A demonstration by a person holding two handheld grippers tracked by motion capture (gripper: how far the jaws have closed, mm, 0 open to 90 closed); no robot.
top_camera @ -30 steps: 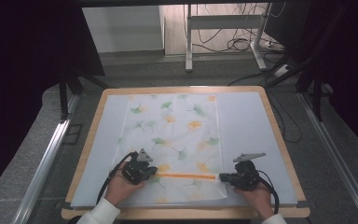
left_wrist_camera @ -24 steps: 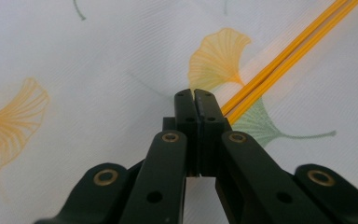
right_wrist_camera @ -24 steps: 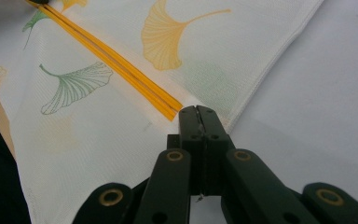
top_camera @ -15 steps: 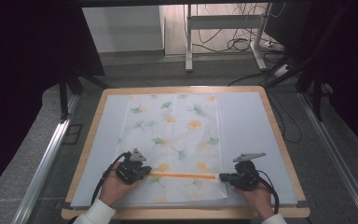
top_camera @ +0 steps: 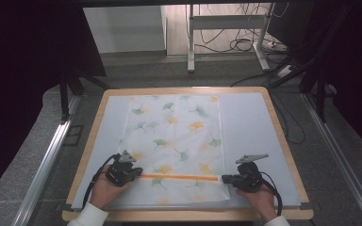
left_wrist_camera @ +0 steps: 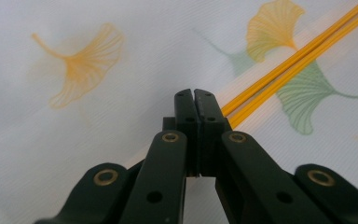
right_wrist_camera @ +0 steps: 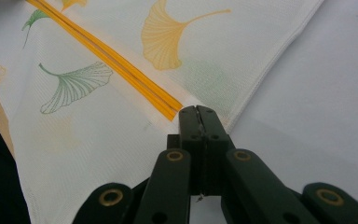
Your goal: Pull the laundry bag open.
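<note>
A white leaf-printed cloth (top_camera: 175, 141) lies flat on the table (top_camera: 273, 141), its orange stripe (top_camera: 176, 177) running across the near end. The left gripper (top_camera: 133, 172) rests at the stripe's left end with jaws pressed together, and the right gripper (top_camera: 226, 179) sits likewise closed at the cloth's right edge; whether either pinches fabric cannot be told.

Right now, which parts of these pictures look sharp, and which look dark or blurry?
High view: the table is brightly lit while the surroundings fall into near-black, and the leaf-print cloth looks soft. Left gripper view: the left hand-held gripper is sharp at its tips and blurs at the bottom edge. Right gripper view: the orange stripe is crisp, the lower-left corner dark.
</note>
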